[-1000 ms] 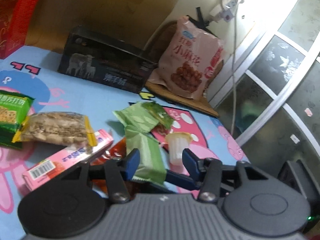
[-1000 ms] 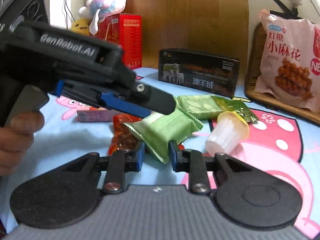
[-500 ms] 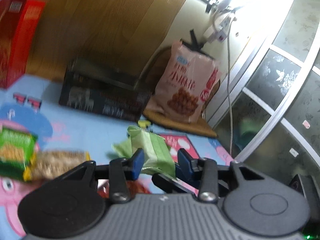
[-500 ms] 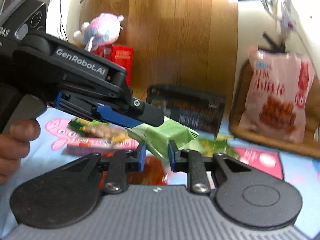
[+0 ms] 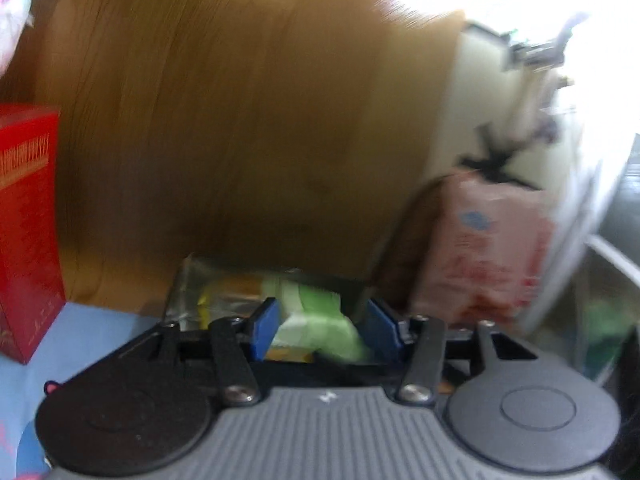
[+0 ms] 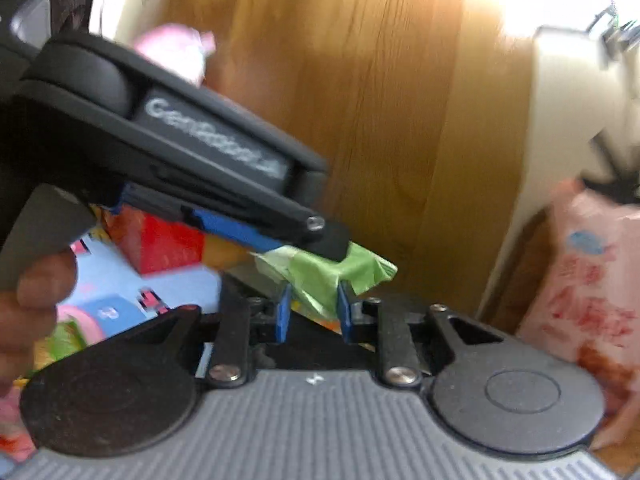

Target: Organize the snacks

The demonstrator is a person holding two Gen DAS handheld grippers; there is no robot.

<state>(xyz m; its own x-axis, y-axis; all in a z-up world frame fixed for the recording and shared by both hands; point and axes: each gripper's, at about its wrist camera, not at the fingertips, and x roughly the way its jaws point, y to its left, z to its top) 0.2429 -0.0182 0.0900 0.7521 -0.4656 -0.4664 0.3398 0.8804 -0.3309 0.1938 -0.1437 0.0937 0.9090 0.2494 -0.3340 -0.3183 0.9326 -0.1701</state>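
Note:
Both grippers hold one light green snack packet [image 5: 316, 320], lifted well above the blue cartoon mat [image 5: 100, 328]. My left gripper [image 5: 320, 330] has its blue pads on either side of the packet. My right gripper [image 6: 314, 310] is shut on the packet's lower edge [image 6: 320, 280]. The left gripper's body [image 6: 192, 152] crosses the right wrist view from the upper left, its tip resting on the packet. Both views are motion-blurred.
A dark box [image 5: 224, 280] lies behind the packet. A red box [image 5: 28, 224] stands at left, a pink snack bag [image 5: 492, 248] on a wooden tray at right. A wooden panel [image 5: 240, 120] forms the back wall. Other snacks lie low on the mat [image 6: 60, 340].
Both grippers have risen together with the green packet, off the mat and toward the dark box and back wall. The other snacks dropped out of the left view.

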